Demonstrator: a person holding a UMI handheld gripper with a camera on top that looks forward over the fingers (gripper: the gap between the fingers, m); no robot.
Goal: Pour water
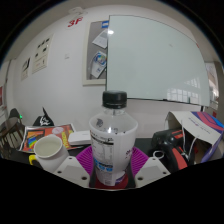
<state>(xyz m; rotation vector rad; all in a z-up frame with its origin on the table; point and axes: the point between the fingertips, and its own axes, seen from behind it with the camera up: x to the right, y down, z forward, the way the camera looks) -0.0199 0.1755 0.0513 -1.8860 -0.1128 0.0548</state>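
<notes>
Gripper view showed your gripper [110,170] clamped on the bottle [111,140], cap on. You needed to carry it upright toward the cup [47,149].

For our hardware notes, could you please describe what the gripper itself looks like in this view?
The gripper has two pale, whitish fingers with blocky, angular outlines. Each carries a magenta pad on its inner face. No cables, markings, hand or sleeve can be seen.
</notes>
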